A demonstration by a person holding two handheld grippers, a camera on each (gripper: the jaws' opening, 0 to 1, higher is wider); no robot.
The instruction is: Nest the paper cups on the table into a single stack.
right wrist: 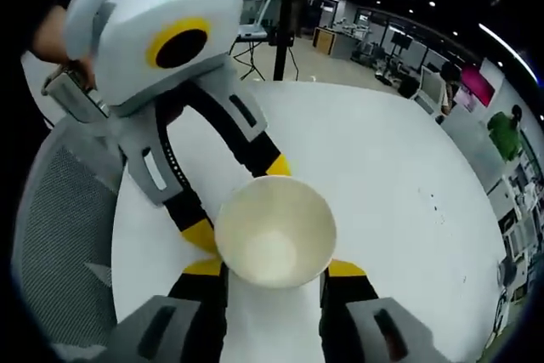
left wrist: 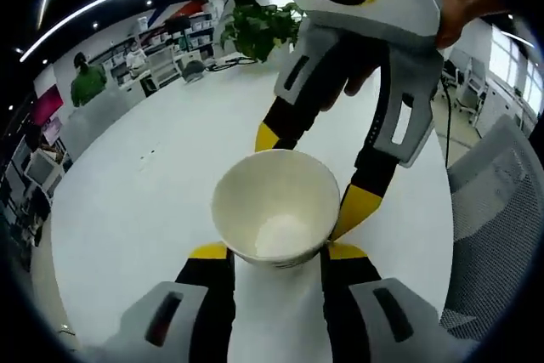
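One white paper cup [left wrist: 276, 201] stands mouth-up between all four jaws, and I look down into its empty inside. My left gripper [left wrist: 276, 251] comes from the bottom of the left gripper view, its yellow fingertips [left wrist: 208, 251] pressed against the cup's sides. My right gripper [left wrist: 312, 172] reaches in from the top and straddles the same cup. The right gripper view shows the cup [right wrist: 274, 229] held by my right gripper [right wrist: 274, 267]. There the left gripper [right wrist: 238, 200] comes in from the upper left. I cannot tell whether the cup rests on the white table [left wrist: 153, 201].
The round white table [right wrist: 399, 167] has bare surface around the cup. A grey mesh chair [left wrist: 497, 227] stands at the table's edge. A potted green plant [left wrist: 259, 27] sits at the far side. A person's hand [left wrist: 463, 2] holds the right gripper. Office desks lie beyond.
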